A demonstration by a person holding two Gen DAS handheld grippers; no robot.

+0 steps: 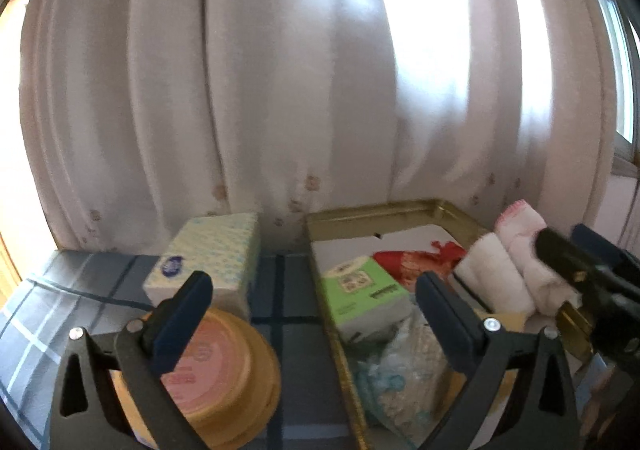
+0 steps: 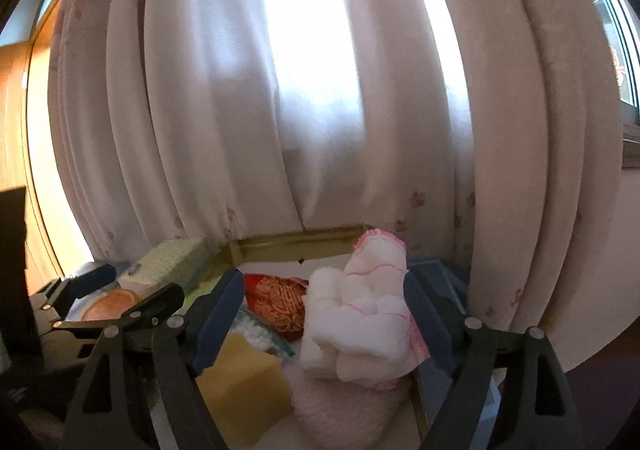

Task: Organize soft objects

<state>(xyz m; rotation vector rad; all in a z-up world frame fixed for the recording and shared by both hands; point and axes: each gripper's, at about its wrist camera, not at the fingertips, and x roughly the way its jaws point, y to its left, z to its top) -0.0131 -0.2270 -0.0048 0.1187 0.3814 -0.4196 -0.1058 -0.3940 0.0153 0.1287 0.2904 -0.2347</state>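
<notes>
A gold metal tray (image 1: 384, 210) (image 2: 296, 240) holds soft things: a green tissue pack (image 1: 362, 290), a red patterned pouch (image 2: 278, 302), a clear bag of cotton (image 1: 404, 366), a yellow sponge (image 2: 244, 386) and a pink fluffy item (image 2: 344, 414). My right gripper (image 2: 322, 314) is open, with a white pink-edged towel (image 2: 368, 310) (image 1: 516, 266) between its fingers, touching the right one, over the tray. My left gripper (image 1: 316, 314) is open and empty above the tray's left rim.
A boxed tissue pack (image 1: 212, 254) and a round orange container (image 1: 216, 362) sit on the plaid cloth (image 1: 60, 290) left of the tray. Curtains (image 1: 280, 90) hang close behind. A dark object (image 2: 14, 270) stands at far left in the right wrist view.
</notes>
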